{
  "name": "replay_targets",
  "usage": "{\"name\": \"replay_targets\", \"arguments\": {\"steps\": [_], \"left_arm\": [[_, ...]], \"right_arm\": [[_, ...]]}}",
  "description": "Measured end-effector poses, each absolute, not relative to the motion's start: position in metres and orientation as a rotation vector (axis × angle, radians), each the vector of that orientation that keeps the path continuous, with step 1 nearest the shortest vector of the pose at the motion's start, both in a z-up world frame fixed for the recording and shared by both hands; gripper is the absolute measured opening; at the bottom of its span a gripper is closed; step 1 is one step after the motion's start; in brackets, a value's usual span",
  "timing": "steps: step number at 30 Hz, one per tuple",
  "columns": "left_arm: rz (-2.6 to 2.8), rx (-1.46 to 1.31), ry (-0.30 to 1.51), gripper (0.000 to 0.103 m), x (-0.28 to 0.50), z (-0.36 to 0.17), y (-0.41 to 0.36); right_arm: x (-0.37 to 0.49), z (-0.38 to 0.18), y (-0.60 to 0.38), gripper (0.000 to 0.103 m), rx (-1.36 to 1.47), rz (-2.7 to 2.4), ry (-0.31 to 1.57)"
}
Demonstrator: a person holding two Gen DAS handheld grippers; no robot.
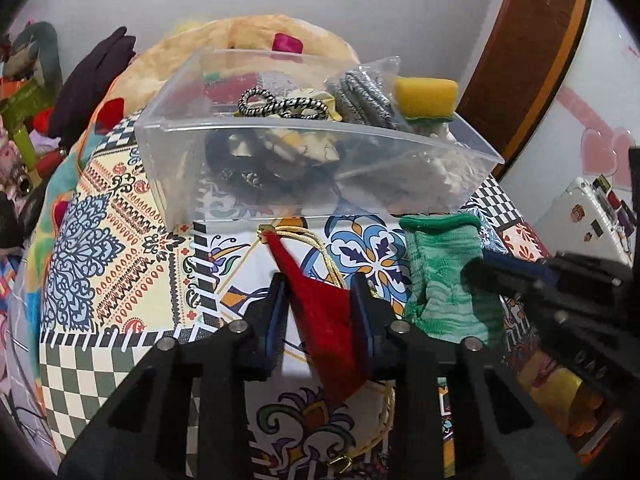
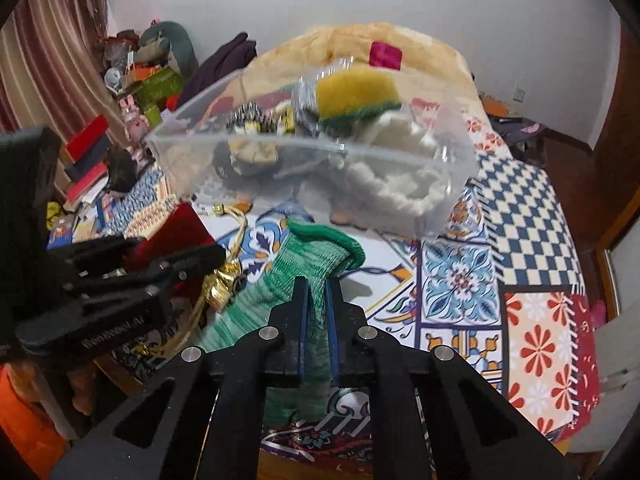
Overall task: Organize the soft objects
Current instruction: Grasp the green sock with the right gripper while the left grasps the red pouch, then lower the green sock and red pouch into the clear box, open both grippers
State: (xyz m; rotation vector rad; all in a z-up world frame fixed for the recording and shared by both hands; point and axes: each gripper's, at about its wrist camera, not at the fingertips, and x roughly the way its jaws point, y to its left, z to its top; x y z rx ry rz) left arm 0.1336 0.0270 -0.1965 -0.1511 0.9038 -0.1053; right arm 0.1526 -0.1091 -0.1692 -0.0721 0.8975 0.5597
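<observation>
Left wrist view, left hand-held gripper [image 1: 320,300] pinching red pouch [image 1: 324,312], right hand-held gripper [image 2: 316,312] clamping green sock [image 2: 304,272], toe hidden.

Red pouch [image 1: 328,320] with gold cord [image 1: 320,256]. Mottled green sock [image 2: 296,280] with darker green cuff. Clear plastic box [image 1: 280,168] holding yellow sponge [image 1: 426,96] with green underside, black-and-white twisted rope [image 1: 280,104], silver-grey scrubbers [image 1: 364,100], white fluffy cloth [image 2: 400,176]. Patchwork bedspread [image 1: 100,248]: blue floral tiles, green-and-cream checks, orange flowers, navy diamonds. Black fingers [image 1: 276,312] with blue pads.
</observation>
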Motion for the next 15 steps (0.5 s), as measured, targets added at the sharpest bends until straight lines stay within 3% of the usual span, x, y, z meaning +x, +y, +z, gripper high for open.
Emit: {"name": "replay_targets", "arguments": {"steps": [3,11,12,15], "left_arm": [[-0.114,-0.154,0.893,0.018,0.131,-0.191,0.027],[-0.116,-0.155,0.794,0.016,0.117,-0.157,0.034],[-0.115,-0.155,0.782,0.016,0.115,-0.153,0.034],[-0.113,-0.145,0.752,0.016,0.109,-0.144,0.035]], "right_arm": [[0.150,-0.161,-0.114,0.007,-0.062,0.559,0.870],[0.152,-0.158,-0.115,0.007,-0.056,0.554,0.865],[0.155,-0.160,-0.114,0.012,-0.056,0.549,0.886],[0.160,-0.172,-0.111,0.045,-0.045,0.534,0.946]]}}
